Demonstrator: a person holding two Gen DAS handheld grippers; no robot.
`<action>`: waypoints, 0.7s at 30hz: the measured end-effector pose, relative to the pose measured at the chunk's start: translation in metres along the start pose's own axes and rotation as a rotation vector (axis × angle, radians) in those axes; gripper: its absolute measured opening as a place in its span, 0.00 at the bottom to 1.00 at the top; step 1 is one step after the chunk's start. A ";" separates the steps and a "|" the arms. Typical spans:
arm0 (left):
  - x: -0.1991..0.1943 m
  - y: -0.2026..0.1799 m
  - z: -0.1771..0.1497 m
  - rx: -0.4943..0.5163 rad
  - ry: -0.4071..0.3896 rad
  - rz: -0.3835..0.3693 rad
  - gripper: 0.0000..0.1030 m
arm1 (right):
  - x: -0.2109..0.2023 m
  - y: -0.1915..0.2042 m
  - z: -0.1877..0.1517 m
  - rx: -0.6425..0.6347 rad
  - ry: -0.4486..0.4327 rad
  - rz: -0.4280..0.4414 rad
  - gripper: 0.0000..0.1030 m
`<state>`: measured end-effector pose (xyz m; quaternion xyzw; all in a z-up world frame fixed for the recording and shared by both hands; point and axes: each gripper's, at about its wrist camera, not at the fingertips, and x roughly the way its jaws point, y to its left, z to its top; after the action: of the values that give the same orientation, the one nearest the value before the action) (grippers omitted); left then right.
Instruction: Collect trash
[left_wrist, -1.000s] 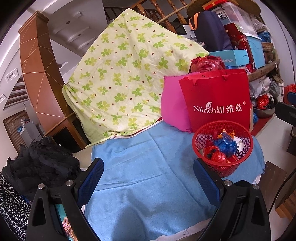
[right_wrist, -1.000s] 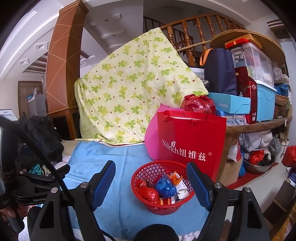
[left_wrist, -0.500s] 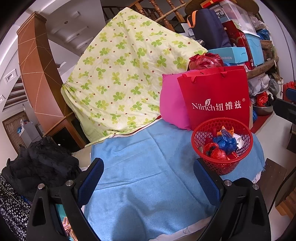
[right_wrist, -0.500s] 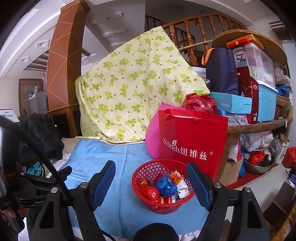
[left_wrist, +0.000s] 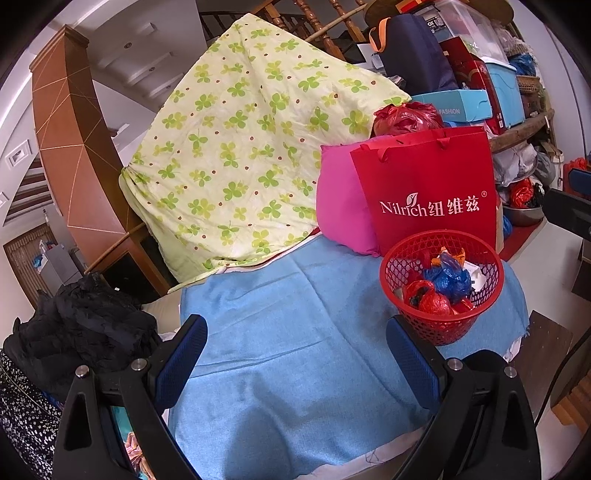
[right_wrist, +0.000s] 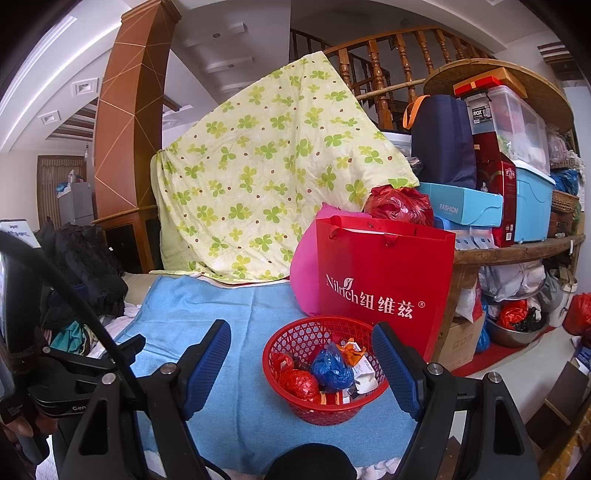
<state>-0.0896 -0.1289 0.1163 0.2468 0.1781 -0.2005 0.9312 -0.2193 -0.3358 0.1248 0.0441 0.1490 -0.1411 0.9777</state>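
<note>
A red mesh basket (left_wrist: 436, 330) stands at the right end of a blue cloth (left_wrist: 288, 295) spread over the table. In it lie a crumpled blue bag (left_wrist: 448, 278), red crumpled bags (left_wrist: 430, 301) and some orange and white wrappers. My left gripper (left_wrist: 295, 350) is open over the bare cloth, left of the basket, with nothing between its fingers. In the right wrist view the basket (right_wrist: 325, 410) sits just ahead of my right gripper (right_wrist: 301, 363), which is open and holds nothing. The blue bag (right_wrist: 330, 367) and a red bag (right_wrist: 299, 380) show inside.
Behind the basket stands a red paper bag (left_wrist: 428, 192) against a pink cushion (left_wrist: 340, 199), with a clover-print quilt (left_wrist: 236, 162) draped at the back. Black clothes (left_wrist: 81, 325) pile at the left. Stacked boxes and tubs (right_wrist: 517, 192) fill a round table at the right.
</note>
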 end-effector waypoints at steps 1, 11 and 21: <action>0.000 0.000 0.000 0.000 0.000 0.000 0.94 | 0.001 -0.001 0.001 0.000 0.000 0.001 0.79; 0.000 -0.001 0.002 0.002 0.001 -0.001 0.94 | 0.000 0.000 0.002 -0.002 0.000 0.001 0.79; 0.001 -0.002 0.001 0.007 0.001 0.001 0.94 | 0.000 0.001 -0.001 -0.001 0.003 -0.003 0.79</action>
<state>-0.0898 -0.1316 0.1161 0.2501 0.1778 -0.2006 0.9304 -0.2194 -0.3348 0.1244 0.0437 0.1508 -0.1421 0.9773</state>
